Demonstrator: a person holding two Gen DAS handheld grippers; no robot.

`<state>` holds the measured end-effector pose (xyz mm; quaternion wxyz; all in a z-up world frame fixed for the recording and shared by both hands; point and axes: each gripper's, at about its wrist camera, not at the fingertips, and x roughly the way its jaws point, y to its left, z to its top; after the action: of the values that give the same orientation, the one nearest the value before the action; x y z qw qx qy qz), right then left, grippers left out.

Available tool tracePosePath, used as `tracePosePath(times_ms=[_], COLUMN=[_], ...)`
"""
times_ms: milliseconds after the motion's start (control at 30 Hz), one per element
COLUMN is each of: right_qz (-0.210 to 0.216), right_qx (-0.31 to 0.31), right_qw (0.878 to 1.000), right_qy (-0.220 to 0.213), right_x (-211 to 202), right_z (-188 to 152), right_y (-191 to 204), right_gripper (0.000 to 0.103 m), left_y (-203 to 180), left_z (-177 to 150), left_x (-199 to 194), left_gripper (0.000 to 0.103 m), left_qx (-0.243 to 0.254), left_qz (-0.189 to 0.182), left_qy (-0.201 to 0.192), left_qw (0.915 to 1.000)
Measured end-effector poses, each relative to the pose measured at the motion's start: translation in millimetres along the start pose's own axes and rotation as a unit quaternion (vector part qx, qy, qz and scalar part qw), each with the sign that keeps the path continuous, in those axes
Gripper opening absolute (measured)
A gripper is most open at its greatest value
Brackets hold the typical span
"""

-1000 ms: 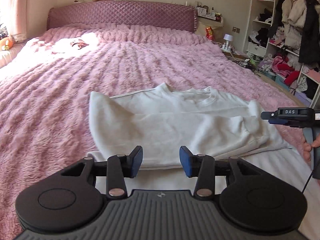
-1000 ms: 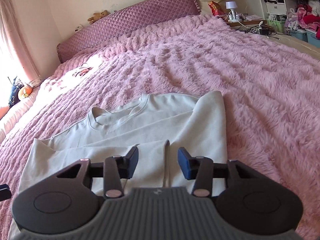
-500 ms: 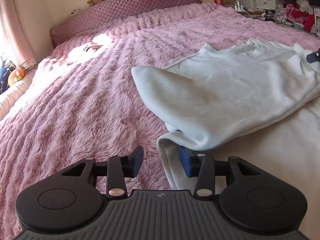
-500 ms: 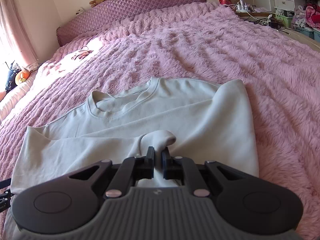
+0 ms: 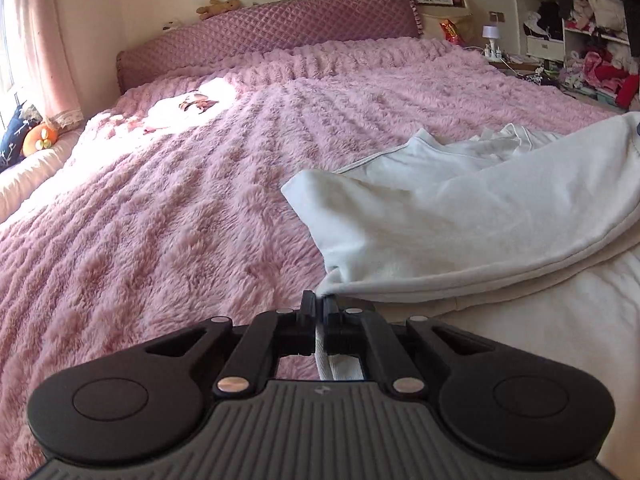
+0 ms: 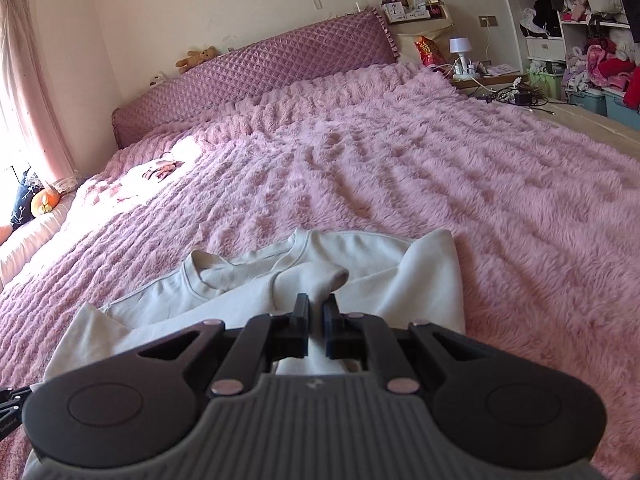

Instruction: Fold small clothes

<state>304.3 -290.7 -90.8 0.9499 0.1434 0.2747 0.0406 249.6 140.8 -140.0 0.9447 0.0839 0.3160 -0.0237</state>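
Observation:
A white sweatshirt (image 5: pixel 472 216) lies on the pink fluffy bedspread (image 5: pixel 180 220), sleeves folded in, its lower part raised. My left gripper (image 5: pixel 319 312) is shut on the sweatshirt's lower left hem corner, and cloth runs back between its fingers. In the right wrist view the sweatshirt (image 6: pixel 248 292) shows its collar and folded sleeves. My right gripper (image 6: pixel 316 316) is shut on a bunched fold of the sweatshirt's lower hem, lifted above the bedspread (image 6: pixel 460 184).
A quilted purple headboard (image 6: pixel 256 72) stands at the far end with a teddy bear (image 6: pixel 198 58) on top. A small toy (image 5: pixel 196 102) lies in the sun patch. A nightstand with a lamp (image 6: pixel 460 54) and cluttered shelves (image 6: pixel 592 40) stand to the right.
My left gripper has shut on the hem corner it was straddling. My right gripper, shut half a second ago, has lifted its hem fold toward the collar.

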Motion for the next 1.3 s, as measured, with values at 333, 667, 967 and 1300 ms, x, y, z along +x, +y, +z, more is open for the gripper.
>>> tracePosePath(times_ms=[333, 667, 967, 1300], right_qz=[-0.047, -0.019, 0.012, -0.012], right_qx=[0.046, 0.108, 0.096, 0.091], right_qw=[0.995, 0.992, 0.988, 0.988], right_qy=[0.074, 0.063, 0.117, 0.122], right_x=[31, -3, -7, -22], right_z=[-37, -35, -58, -68], right_y=[-51, -65, -52, -57], right_gripper=[0.001, 0.041, 0.002, 0.002], left_y=[-8, -12, -1, 14], left_z=[-15, -4, 17, -17], left_x=[16, -36, -15, 25], left_gripper=[0.003, 0.009, 0.011, 0.011], left_qx=[-0.021, -0.023, -0.162, -0.245], left_qz=[0.025, 0.015, -0.075, -0.071], left_qy=[0.044, 0.014, -0.008, 0.086], left_qw=[0.9985, 0.9995, 0.9838, 0.9631])
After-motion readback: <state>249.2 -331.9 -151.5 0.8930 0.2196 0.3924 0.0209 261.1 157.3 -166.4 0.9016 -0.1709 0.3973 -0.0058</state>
